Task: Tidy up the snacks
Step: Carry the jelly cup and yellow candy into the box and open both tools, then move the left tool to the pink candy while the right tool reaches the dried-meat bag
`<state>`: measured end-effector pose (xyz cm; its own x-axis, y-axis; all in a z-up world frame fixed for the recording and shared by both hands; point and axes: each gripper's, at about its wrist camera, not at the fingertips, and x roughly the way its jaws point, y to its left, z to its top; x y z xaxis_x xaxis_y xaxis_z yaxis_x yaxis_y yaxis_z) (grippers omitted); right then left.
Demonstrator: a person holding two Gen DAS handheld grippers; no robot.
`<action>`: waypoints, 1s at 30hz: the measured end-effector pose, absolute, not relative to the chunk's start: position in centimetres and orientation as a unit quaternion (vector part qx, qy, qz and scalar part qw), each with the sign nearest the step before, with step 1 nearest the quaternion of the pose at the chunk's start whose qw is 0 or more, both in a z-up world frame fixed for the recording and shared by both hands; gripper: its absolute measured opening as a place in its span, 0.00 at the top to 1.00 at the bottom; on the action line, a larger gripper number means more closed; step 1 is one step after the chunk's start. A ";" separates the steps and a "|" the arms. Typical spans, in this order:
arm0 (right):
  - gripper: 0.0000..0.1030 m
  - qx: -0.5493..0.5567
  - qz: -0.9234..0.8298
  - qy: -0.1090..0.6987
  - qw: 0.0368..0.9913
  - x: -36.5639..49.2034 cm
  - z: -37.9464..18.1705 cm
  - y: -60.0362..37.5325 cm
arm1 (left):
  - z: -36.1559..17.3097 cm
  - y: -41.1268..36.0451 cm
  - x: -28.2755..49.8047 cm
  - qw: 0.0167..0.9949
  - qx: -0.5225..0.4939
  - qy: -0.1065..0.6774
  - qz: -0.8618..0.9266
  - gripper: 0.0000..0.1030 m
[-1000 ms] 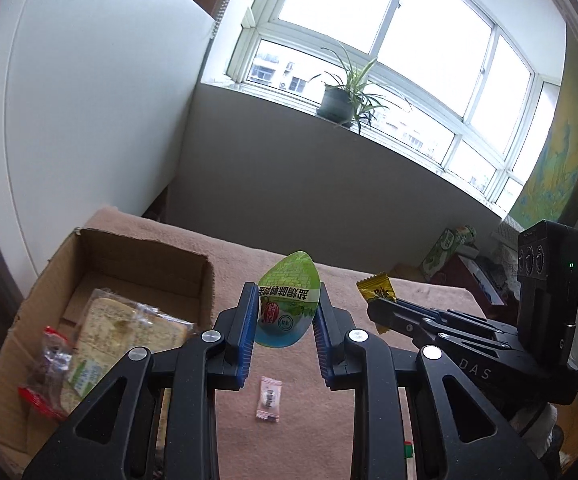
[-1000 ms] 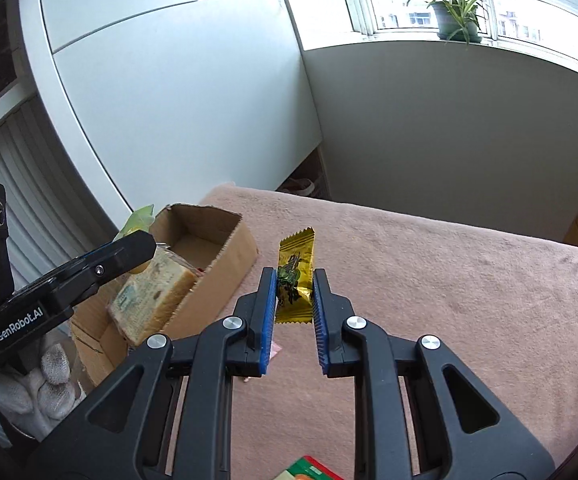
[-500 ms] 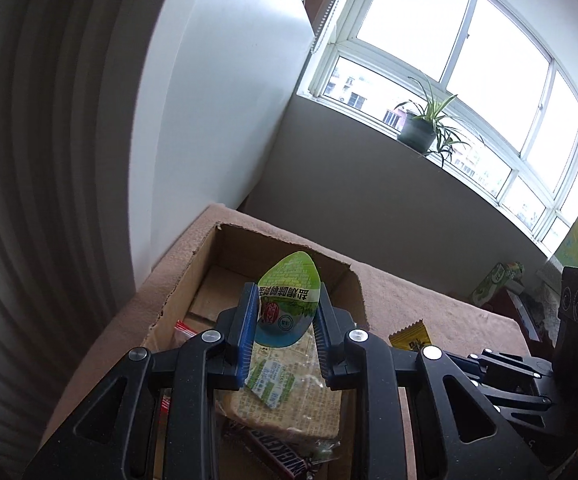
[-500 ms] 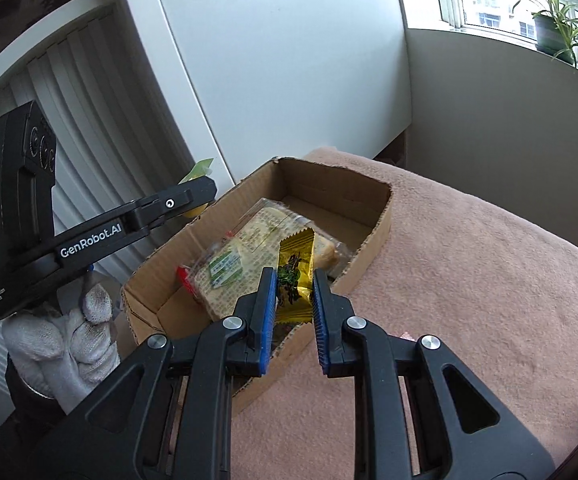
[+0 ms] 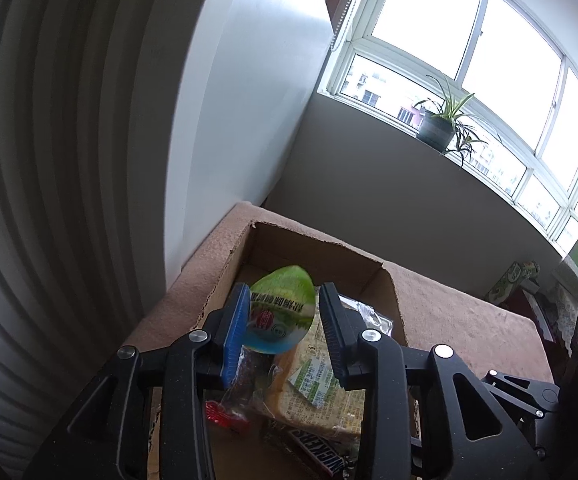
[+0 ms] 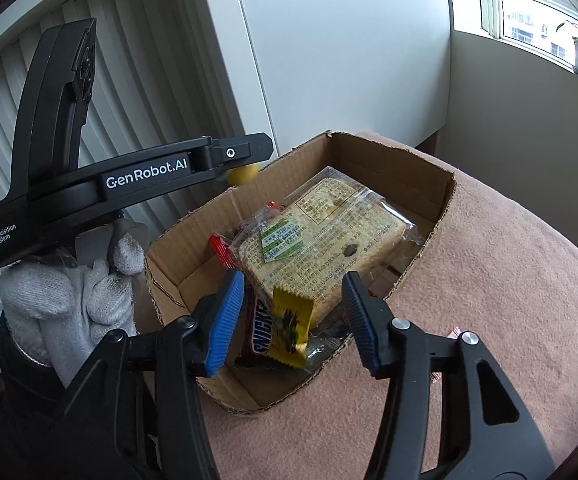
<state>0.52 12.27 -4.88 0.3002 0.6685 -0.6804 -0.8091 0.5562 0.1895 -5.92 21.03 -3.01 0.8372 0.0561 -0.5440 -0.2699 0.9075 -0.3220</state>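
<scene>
An open cardboard box (image 5: pixel 317 248) (image 6: pixel 393 160) holds a wrapped bread slab (image 6: pixel 329 232) (image 5: pixel 321 392), a Snickers bar (image 6: pixel 263 330) (image 5: pixel 321 452) and a red wrapper (image 6: pixel 219 246). My left gripper (image 5: pixel 285 300) hovers over the box, its jaws opening. A green jelly cup (image 5: pixel 281 316) sits tilted between them, leaning on the left pad and just free of the right one. My right gripper (image 6: pixel 294 280) is above the box's near corner, jaws opening wide. A yellow packet (image 6: pixel 291 326) hangs loose between them, touching neither pad.
The box stands on a pink-brown cloth (image 6: pixel 489 280) near the table's left corner. A small pink candy (image 6: pixel 455 332) lies on the cloth by the right finger. A gloved hand (image 6: pixel 69 300) holds the left gripper's body (image 6: pixel 149 176). A white wall and ribbed shutter stand behind.
Both grippers have moved left from over the cloth to above the box. Their jaws have parted; the yellow packet has come free of the right pads and the jelly cup has loosened.
</scene>
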 end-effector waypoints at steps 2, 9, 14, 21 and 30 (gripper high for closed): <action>0.48 -0.095 0.460 0.369 0.802 0.6 -4.7 12.1 | -3.0 20.9 -5.8 0.938 -0.194 0.275 0.086 0.64; 0.48 -0.096 0.453 0.366 0.807 0.4 -4.1 10.5 | -2.7 20.6 -6.1 0.940 -0.189 0.272 0.084 0.59; 0.47 -0.095 0.441 0.370 0.812 0.0 -4.1 8.2 | -2.4 19.4 -6.2 0.943 -0.179 0.271 0.071 0.59; 0.33 -0.104 0.413 0.359 0.831 -1.3 -4.3 3.6 | -1.9 17.5 -6.4 0.947 -0.168 0.270 0.045 0.59; 0.31 -0.149 0.375 0.380 0.833 -2.8 -5.9 -2.9 | -1.8 13.3 -6.9 0.946 -0.152 0.287 -0.025 0.59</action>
<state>-2.78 -2.88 -5.87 0.4307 0.5103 -0.7443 -0.7372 0.6748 0.0361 -6.90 13.27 -1.79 0.8343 -0.1342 -0.5348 -0.0401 0.9526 -0.3016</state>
